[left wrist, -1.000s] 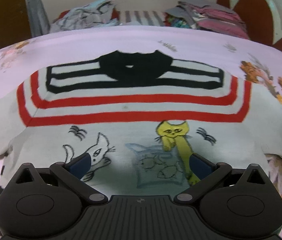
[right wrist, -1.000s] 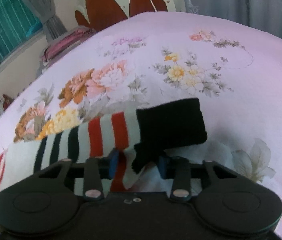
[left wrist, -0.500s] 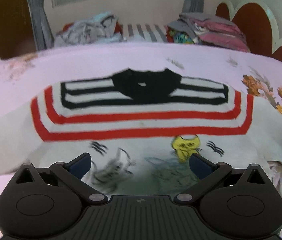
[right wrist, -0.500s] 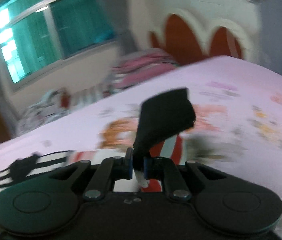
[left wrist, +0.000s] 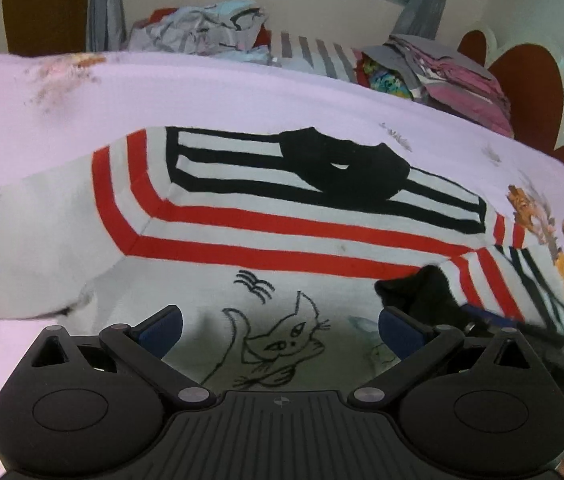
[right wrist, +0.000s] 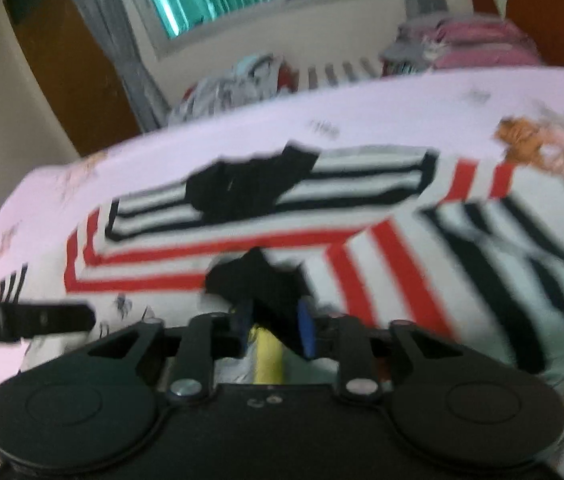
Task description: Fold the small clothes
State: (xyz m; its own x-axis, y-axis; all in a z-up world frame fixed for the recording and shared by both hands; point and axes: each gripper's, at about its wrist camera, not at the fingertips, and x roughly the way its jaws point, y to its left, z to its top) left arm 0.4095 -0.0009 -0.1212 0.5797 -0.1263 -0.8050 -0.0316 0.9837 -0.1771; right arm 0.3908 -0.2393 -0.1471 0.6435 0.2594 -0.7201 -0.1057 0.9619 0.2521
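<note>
A small white sweater point(left wrist: 282, 236) with red and black stripes, a black collar and cat drawings lies flat on the pink flowered bedsheet point(left wrist: 162, 92). My left gripper point(left wrist: 280, 330) is open and empty, low over the sweater's chest print. My right gripper point(right wrist: 274, 326) has its jaws around the black cuff point(right wrist: 266, 284) of the right sleeve point(right wrist: 462, 256), which is folded in over the chest. The cuff point(left wrist: 418, 292) and the right gripper point(left wrist: 494, 322) also show at the right of the left wrist view. The right wrist view is blurred.
Piles of clothes point(left wrist: 218, 28) lie beyond the far edge of the bed, with a folded stack point(left wrist: 442, 68) at the far right. A red and white headboard point(left wrist: 522, 76) stands at the right. The left gripper's finger point(right wrist: 34, 320) shows at the left of the right wrist view.
My right gripper shut on the sleeve cuff, lifted it and carried it left, folding the sleeve over the sweater's chest. My left gripper shifted left and stayed open.
</note>
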